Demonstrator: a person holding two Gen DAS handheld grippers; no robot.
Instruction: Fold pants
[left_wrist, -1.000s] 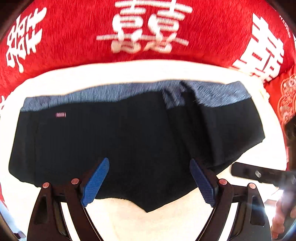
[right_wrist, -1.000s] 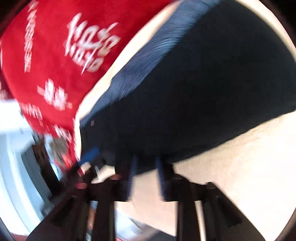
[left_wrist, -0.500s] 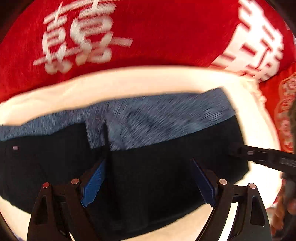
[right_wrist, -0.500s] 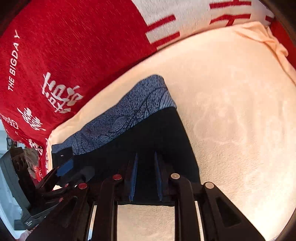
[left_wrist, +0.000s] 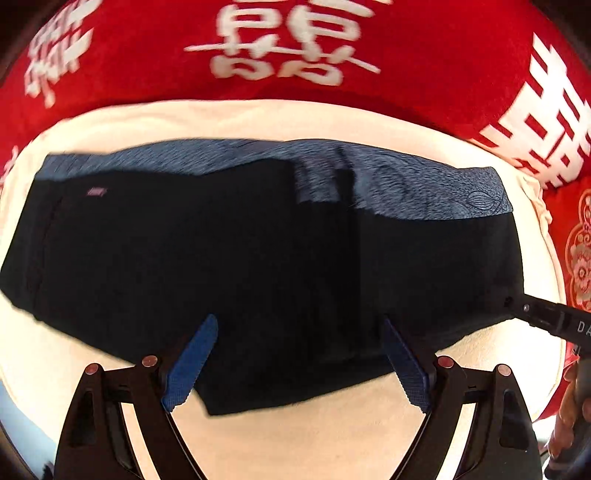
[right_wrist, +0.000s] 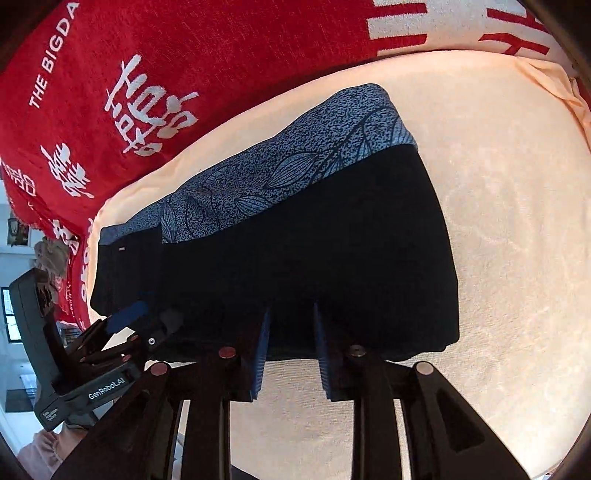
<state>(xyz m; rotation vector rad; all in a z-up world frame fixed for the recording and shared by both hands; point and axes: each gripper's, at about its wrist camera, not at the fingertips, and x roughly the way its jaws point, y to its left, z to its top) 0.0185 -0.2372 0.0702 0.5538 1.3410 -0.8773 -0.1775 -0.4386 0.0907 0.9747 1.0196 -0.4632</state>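
The right gripper (right_wrist: 290, 354) has drawn back from the black pants (left_wrist: 258, 266), its jaws just opening to a narrow gap over the near hem, pads off the cloth. The pants lie folded on the cream towel (left_wrist: 332, 435), waistband far. The left gripper (left_wrist: 295, 363) hangs wide open, empty, above them.

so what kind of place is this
Probably a home, perhaps a bedroom: black pants lie on a cream towel spread over a red blanket with white wedding characters, like bedding.
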